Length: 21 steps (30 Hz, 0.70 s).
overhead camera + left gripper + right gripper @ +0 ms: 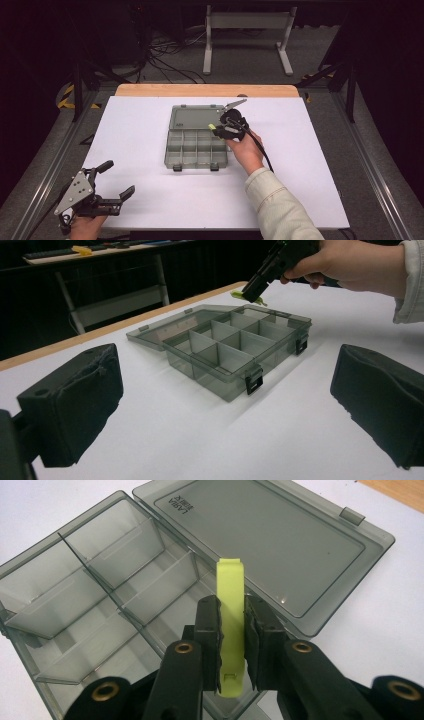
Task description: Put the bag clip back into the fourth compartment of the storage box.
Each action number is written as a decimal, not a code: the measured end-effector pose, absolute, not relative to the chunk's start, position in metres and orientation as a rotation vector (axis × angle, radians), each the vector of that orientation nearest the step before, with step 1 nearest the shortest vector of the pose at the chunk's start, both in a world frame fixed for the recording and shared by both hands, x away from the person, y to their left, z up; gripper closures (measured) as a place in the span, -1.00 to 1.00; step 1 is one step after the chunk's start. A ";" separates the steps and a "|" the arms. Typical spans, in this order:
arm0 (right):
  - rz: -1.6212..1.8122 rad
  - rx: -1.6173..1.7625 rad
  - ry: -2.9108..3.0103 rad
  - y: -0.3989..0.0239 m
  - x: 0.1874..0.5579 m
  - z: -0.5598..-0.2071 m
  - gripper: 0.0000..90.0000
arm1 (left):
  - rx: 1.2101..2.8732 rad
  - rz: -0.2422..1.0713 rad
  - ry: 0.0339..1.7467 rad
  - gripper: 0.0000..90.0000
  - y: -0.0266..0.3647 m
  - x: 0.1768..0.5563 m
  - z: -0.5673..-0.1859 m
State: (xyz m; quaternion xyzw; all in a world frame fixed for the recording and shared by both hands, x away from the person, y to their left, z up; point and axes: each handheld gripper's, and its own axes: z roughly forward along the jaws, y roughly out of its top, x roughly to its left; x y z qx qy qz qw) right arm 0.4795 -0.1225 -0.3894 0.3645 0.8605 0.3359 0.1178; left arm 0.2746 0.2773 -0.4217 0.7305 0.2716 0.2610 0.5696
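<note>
A smoky grey compartment box (pixel 197 147) lies open on the white table, its lid (pixel 196 118) folded flat at the far side. My right gripper (pixel 216 128) hangs over the box's far right corner, shut on a flat yellow-green plastic clip (pixel 231 615) that sticks out past the pads. The clip (pixel 248 296) is just above the compartments (pixel 100 605). The compartments I can see hold nothing. At the near left corner of the table my left gripper (pixel 119 179) is held open, nothing between its pads (pixel 75 400), aimed toward the box (pixel 235 347).
The table's wooden far edge (pixel 207 90) runs behind the box. Two black latches (pixel 195 167) sit on the box's near wall. A cable (pixel 262 150) trails from the right gripper along the person's sleeve (pixel 277 205). White tabletop (pixel 300 165) surrounds the box.
</note>
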 end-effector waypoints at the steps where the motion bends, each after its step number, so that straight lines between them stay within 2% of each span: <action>1: 0.983 1.068 2.522 -0.122 0.479 -0.390 0.73 | 1.713 0.613 0.637 -0.98 0.277 0.275 -0.422; 21: 0.950 1.107 2.553 -0.125 0.479 -0.404 0.73 | 1.718 0.618 0.631 -0.98 0.278 0.274 -0.421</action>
